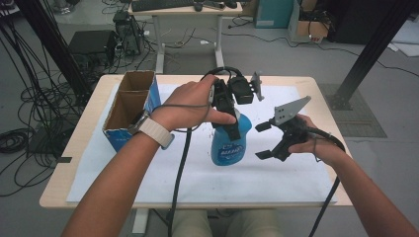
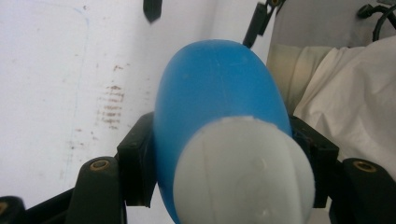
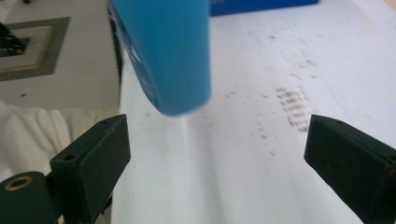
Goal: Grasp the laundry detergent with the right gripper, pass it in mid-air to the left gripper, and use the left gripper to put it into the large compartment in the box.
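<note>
A blue plastic bottle (image 1: 227, 148) with a white cap (image 2: 243, 172) hangs base down just above the white sheet, a little tilted. My left gripper (image 1: 234, 126) is shut on its neck and shoulder, and in the left gripper view both black pads press on the blue body (image 2: 215, 88). My right gripper (image 1: 263, 140) stands open just right of the bottle, its jaws spread wide with nothing between them. In the right gripper view the bottle's base (image 3: 163, 51) hovers beyond and left of the gap (image 3: 217, 149).
A white paper sheet (image 1: 276, 177) with faint brown smudges covers most of the wooden table (image 1: 64, 192). An open cardboard box with blue sides (image 1: 131, 106) stands at the table's left. Beyond the far edge lie cables, a desk and black frame posts.
</note>
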